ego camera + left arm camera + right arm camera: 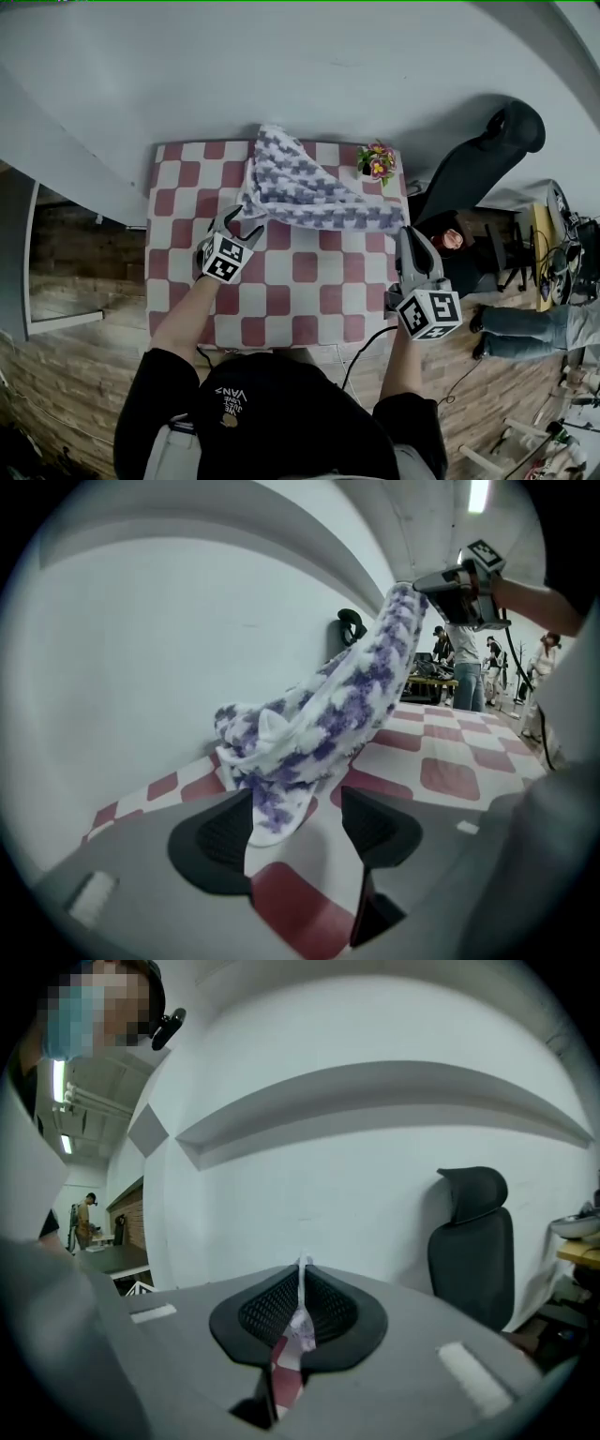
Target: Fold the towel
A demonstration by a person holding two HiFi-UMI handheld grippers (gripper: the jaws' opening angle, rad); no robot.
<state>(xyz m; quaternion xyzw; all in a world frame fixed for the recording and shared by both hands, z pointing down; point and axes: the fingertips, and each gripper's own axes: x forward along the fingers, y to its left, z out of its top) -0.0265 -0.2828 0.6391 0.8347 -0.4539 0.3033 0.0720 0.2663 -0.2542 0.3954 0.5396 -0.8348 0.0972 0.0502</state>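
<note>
My right claw (300, 1312) is pinching a corner of the fluffy purple-and-white towel (309, 192) aloft; my left claw (295, 822) is gaping around another corner, needing to close next.

White wall (328, 75) runs along the far side, plain in finish. Desk (305, 267) stands just beside it, its top in red-and-white checks. Black office chair (483, 159) stands right of the desk. Wood-plank floor (66, 375) shows at near left. Ceiling strip light (479, 495) is lit.
</note>
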